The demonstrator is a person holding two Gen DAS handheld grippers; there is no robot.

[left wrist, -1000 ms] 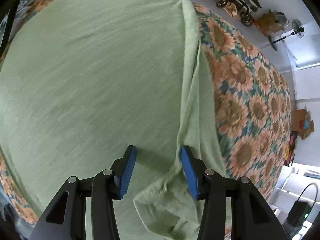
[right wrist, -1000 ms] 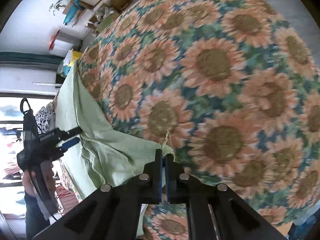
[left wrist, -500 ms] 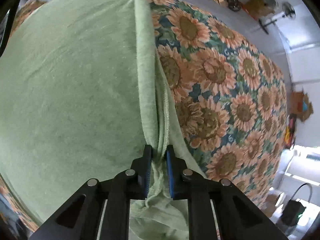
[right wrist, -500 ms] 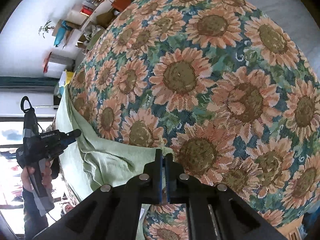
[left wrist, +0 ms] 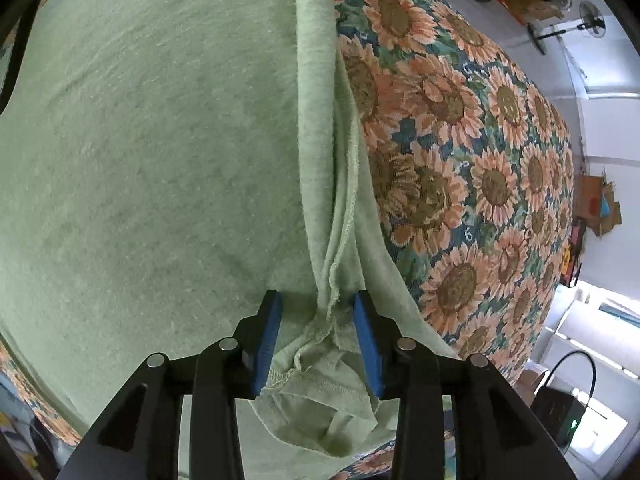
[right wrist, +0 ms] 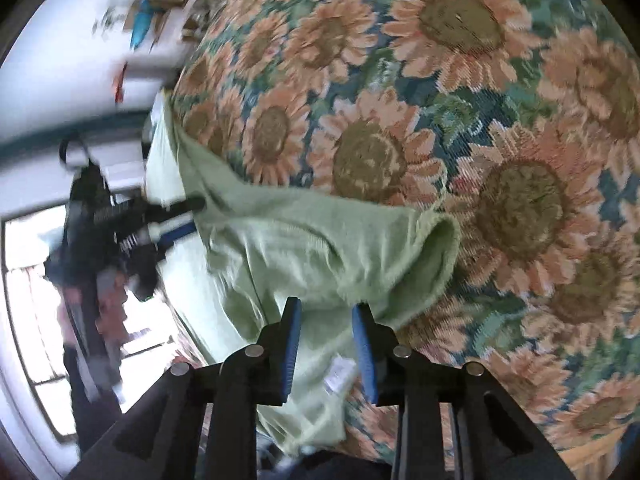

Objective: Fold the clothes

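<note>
You're looking at a pale green shirt [left wrist: 152,152] lying spread flat, its sleeve [right wrist: 320,256] lying rumpled beside it.

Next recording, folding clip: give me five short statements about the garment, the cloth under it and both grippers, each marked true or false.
1. The garment is light green. True.
2. It lies on a plain white sheet. False: the cover has a sunflower print.
3. The left gripper is open, with bunched fabric between its pads. True.
4. The right gripper is clamped shut. False: its jaws stand apart.
5. A sleeve opening shows in the right wrist view. True.
</note>
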